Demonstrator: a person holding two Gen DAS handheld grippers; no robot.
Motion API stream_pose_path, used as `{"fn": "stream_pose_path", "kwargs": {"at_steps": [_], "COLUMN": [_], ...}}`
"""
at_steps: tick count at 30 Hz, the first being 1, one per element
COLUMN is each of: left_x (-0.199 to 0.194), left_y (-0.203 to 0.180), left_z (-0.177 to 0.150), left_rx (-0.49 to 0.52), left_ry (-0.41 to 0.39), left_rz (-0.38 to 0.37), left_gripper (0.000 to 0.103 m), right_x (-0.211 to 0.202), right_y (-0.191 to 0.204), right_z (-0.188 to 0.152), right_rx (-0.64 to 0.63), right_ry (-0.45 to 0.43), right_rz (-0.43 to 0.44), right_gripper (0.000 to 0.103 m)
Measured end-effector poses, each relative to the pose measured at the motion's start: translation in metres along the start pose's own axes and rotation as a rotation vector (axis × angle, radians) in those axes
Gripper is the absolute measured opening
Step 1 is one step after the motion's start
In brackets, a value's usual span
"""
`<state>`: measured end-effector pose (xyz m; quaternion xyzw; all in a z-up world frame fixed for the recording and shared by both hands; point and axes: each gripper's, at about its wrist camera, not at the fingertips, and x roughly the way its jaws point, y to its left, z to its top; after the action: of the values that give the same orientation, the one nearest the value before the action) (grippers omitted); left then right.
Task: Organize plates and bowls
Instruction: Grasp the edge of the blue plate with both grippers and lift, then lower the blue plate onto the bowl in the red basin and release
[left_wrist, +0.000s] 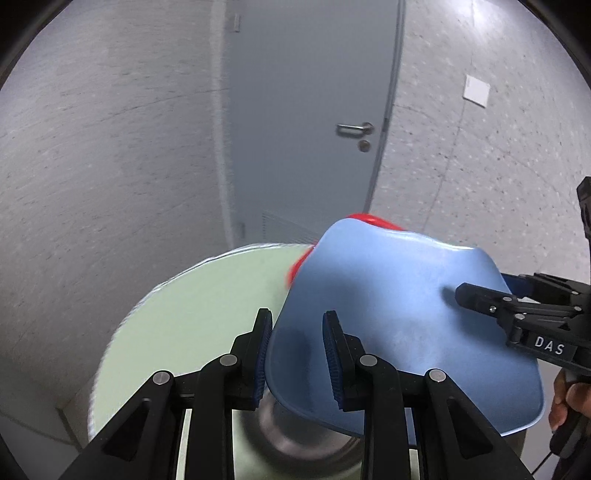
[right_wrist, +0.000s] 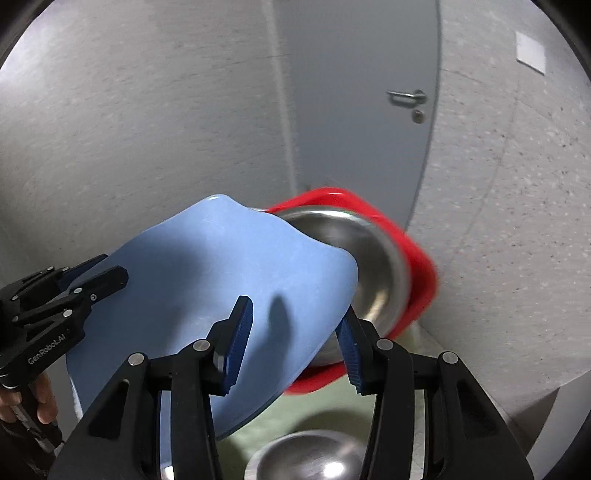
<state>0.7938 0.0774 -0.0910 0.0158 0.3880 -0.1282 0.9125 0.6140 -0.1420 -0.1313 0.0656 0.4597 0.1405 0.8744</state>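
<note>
Around you stands a pale, rough-plastered wall with a grey door set in it; the door carries a metal lever handle with a keyhole just below. A small white square plate is fixed to the wall right of the door.

Below, the round, pale green bench fills the lower part of both views, blurred at its rim.

Above it you hold the blue plate, tilted, with both claws on it. Your left claw pinches its near edge, nearly shut, one pad on each face. Your right claw grips the opposite edge, its jaws a little wider, one finger over the plate's top face and the other under its rim.

Behind the blue plate sits a red square plate with a steel bowl lying in it; whether they touch the blue plate you cannot tell. A second steel bowl rests on the bench below your right claw.

A hand grips the left claw's handle.
</note>
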Motion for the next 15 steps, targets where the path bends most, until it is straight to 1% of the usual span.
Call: {"fn": "stream_pose_path", "kwargs": {"at_steps": [3,7,9,10,13,15], "left_x": [0.039,0.088,0.125,0.136,0.167,0.177], "left_y": [-0.003,-0.014,-0.022,-0.025,-0.034,-0.037], "left_z": [0.016,0.041,0.056,0.059,0.068,0.07], "left_rx": [0.013,0.042,0.048,0.05,0.048,0.045], "left_ry": [0.03,0.077,0.102,0.117,0.156,0.167], "left_rz": [-0.012,0.008,0.016,0.024,0.035,0.044], "left_gripper": [0.024,0.024,0.025,0.025,0.025,0.026], "right_x": [0.017,0.04,0.051,0.056,0.067,0.074], "right_y": [-0.03,-0.057,-0.065,-0.066,-0.066,-0.065], "right_z": [0.008,0.017,0.02,0.02,0.019,0.017], "right_rx": [0.017,0.032,0.026,0.02,-0.001,-0.015], "right_ry": [0.014,0.033,0.042,0.047,0.06,0.07], "right_rz": [-0.02,-0.03,-0.044,-0.049,-0.069,-0.074], "right_gripper": [0.046,0.046,0.046,0.046,0.046,0.046]}}
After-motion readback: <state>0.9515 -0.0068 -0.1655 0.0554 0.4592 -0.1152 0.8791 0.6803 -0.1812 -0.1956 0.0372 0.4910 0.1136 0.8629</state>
